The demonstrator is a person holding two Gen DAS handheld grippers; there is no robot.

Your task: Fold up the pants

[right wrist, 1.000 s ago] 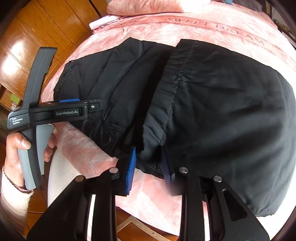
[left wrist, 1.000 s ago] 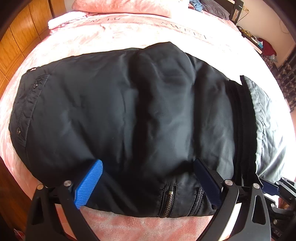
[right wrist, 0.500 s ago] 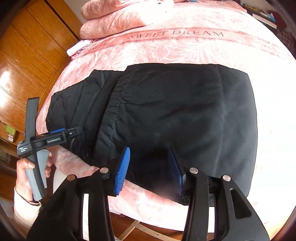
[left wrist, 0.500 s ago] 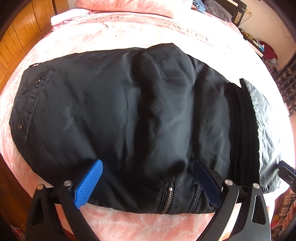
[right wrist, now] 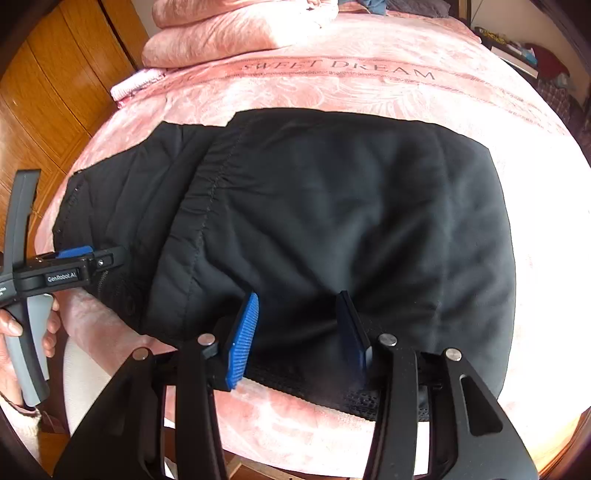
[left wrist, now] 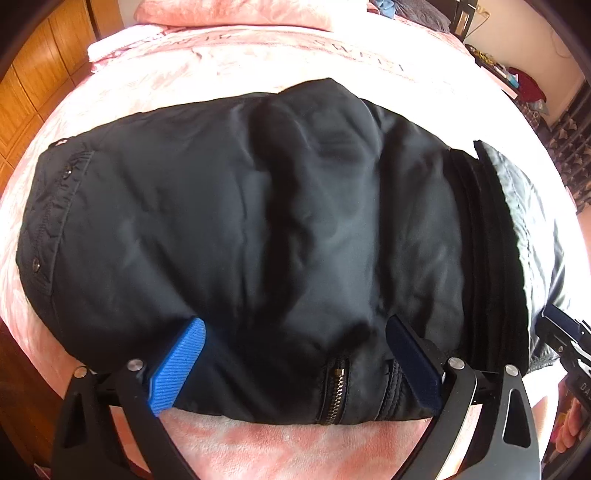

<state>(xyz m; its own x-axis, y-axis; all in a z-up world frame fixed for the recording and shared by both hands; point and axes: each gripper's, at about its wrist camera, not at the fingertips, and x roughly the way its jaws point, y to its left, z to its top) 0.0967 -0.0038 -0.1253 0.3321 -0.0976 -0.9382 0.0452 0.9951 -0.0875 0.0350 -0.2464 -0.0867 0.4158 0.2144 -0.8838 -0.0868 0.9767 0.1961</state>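
Both grippers, left gripper and right gripper, gape unloaded over your folded pants; snagging lower-centre fabric undoes the fold.

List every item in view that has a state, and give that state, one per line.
pants: folded over, top layer overlapping, flat on the bed
pocket zipper: closed
left gripper: open, fingers astride the pants' near edge
right gripper: open, over the near edge, gripping nothing
pink bedspread: spread flat under the pants
pillows: stacked at the head of the bed
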